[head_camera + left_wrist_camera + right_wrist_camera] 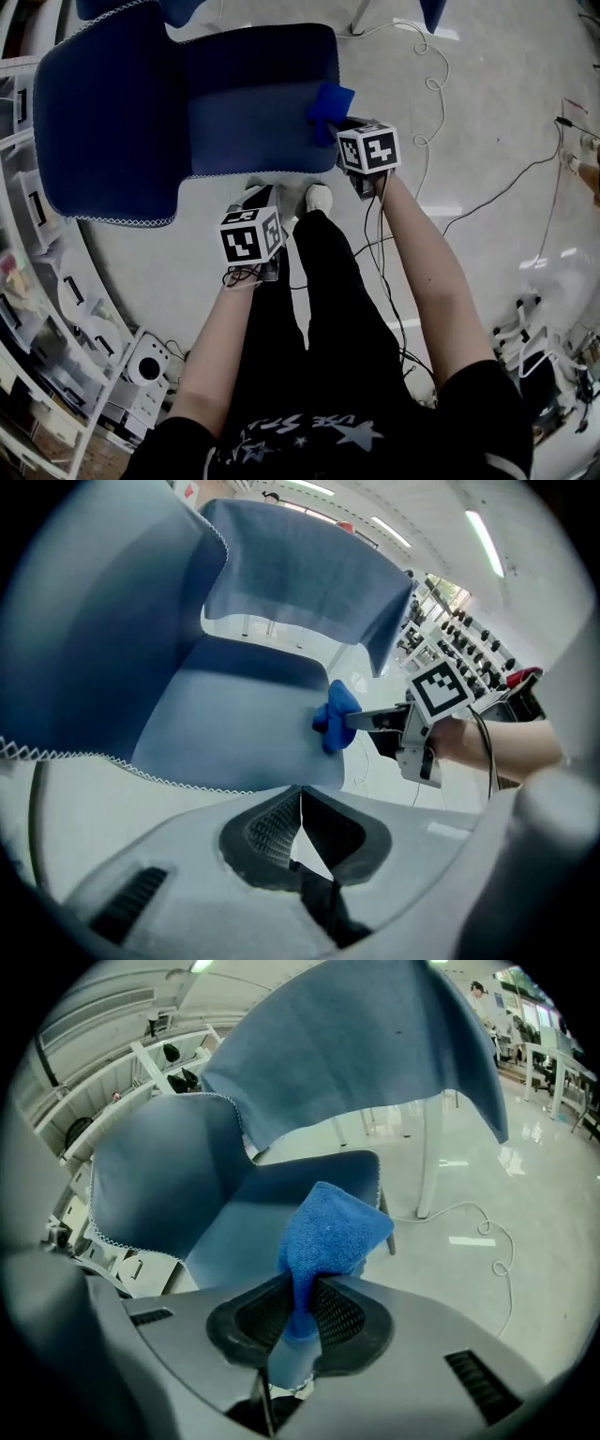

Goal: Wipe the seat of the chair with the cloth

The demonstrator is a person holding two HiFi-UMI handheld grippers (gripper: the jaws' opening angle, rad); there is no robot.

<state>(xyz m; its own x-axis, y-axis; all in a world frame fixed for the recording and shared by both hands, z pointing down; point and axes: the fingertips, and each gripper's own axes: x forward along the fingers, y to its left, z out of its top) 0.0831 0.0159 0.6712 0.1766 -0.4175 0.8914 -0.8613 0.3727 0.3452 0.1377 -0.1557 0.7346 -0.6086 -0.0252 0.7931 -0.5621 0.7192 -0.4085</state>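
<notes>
One cloth (blue) pinched in right hand-held gripper, one chair.

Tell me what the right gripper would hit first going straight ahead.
Most likely the chair seat; the cloth pinched in the right gripper would touch it first, though depth is unclear.

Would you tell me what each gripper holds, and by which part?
The right gripper pinches the blue cloth by its bunched lower end; the left gripper is shut, holding nothing.
</notes>
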